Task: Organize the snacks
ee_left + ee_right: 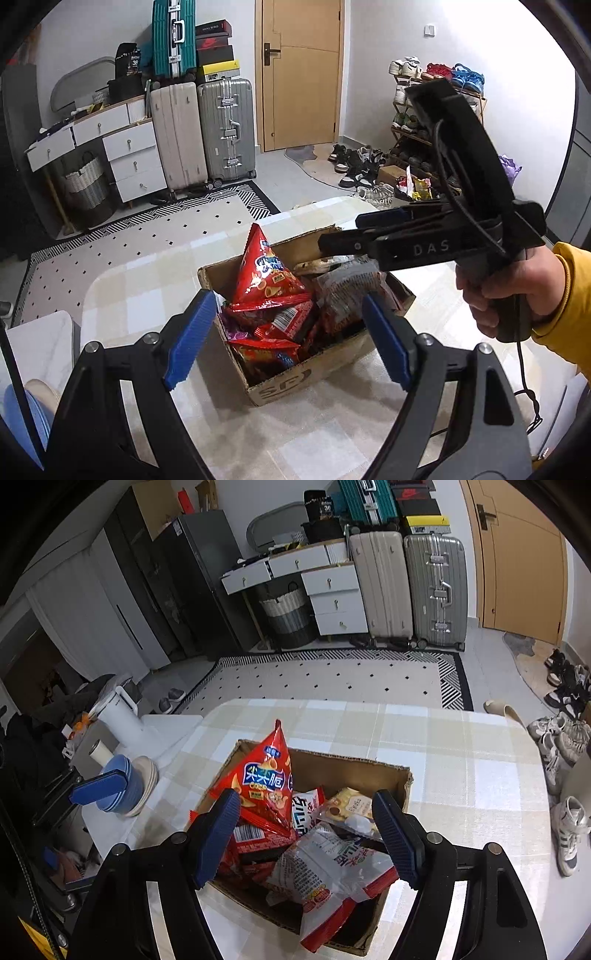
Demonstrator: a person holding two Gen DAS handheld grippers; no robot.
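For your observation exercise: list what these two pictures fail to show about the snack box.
- Cardboard box bottom: both views, buried under packets.
- Box's near corner: right wrist view, covered by the white-and-red packet.
- Packets beneath the red triangular bag: left wrist view, overlapped, unreadable.

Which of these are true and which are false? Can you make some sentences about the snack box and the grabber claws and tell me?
1. The cardboard box sits on a checked tablecloth. True.
2. The box is empty. False: it is full of snack packets.
3. A red triangular chip bag sticks up highest. True.
4. The left gripper is squeezing a packet. False: its jaws are open, holding nothing.
5. The right gripper is open too. True.
6. Blue bowls are inside the box. False: they are stacked beside the table.
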